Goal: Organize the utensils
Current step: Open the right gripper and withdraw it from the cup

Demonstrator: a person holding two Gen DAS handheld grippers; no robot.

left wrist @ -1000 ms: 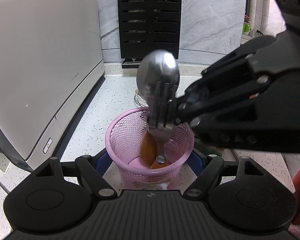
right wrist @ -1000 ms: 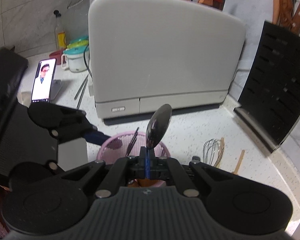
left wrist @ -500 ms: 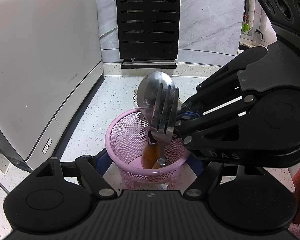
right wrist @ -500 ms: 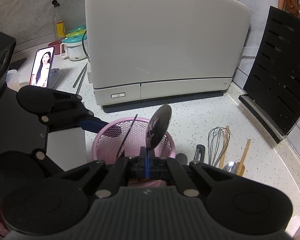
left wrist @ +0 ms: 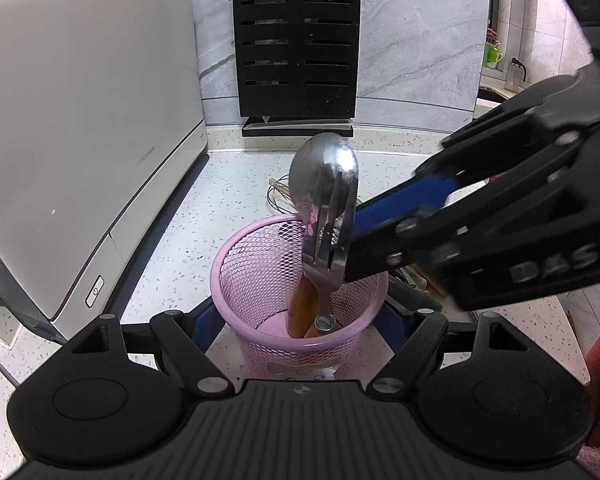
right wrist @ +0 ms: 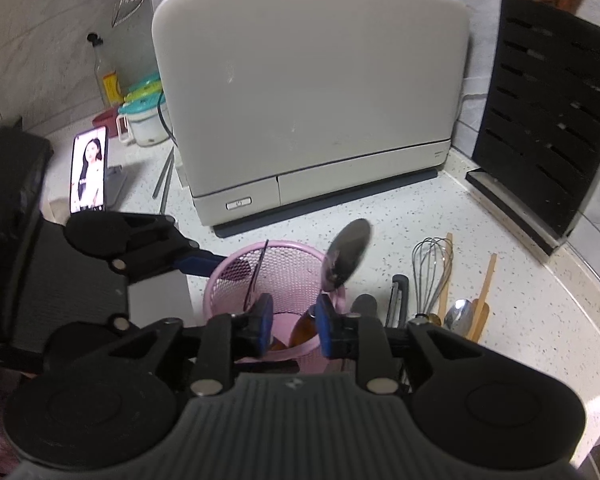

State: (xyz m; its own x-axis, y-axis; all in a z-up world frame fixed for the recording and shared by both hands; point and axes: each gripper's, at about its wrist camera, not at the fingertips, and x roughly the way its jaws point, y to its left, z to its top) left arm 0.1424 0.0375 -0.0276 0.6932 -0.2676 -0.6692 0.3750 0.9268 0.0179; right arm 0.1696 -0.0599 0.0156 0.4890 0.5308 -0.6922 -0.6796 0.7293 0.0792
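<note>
**Right Gripper Opening Over Pink Mesh Holder; Left Gripper Clamped on Holder**

The right gripper (right wrist: pixel 290 326) sits at lower centre of the right wrist view. Its jaws are opening; the two blue pads (right wrist: pixel 265 322) stand apart and press on nothing. The brown handle of the spoon (right wrist: pixel 347 255) shows in the gap between them, free of both pads. The spoon stands handle-down in the pink mesh holder (right wrist: pixel 236 276), with its bowl leaning up and to the right above the rim. A fork (left wrist: pixel 332 240) stands in the same holder, directly in front of the spoon in the left wrist view.

The left gripper (left wrist: pixel 300 320) occupies the lower centre of the left wrist view. Its jaws are spread wide around the holder, one blue finger (left wrist: pixel 206 322) against each side wall, gripping it.

To the right of the holder in the right wrist view, a whisk (right wrist: pixel 432 268), a second spoon (right wrist: pixel 458 314), wooden sticks (right wrist: pixel 486 292) and a dark-handled tool (right wrist: pixel 398 300) lie on the speckled counter (right wrist: pixel 400 216). A white appliance (right wrist: pixel 308 92) fills the upper centre, a black slotted rack (right wrist: pixel 548 120) the upper right, and a lit phone (right wrist: pixel 89 168) stands at the left.
</note>
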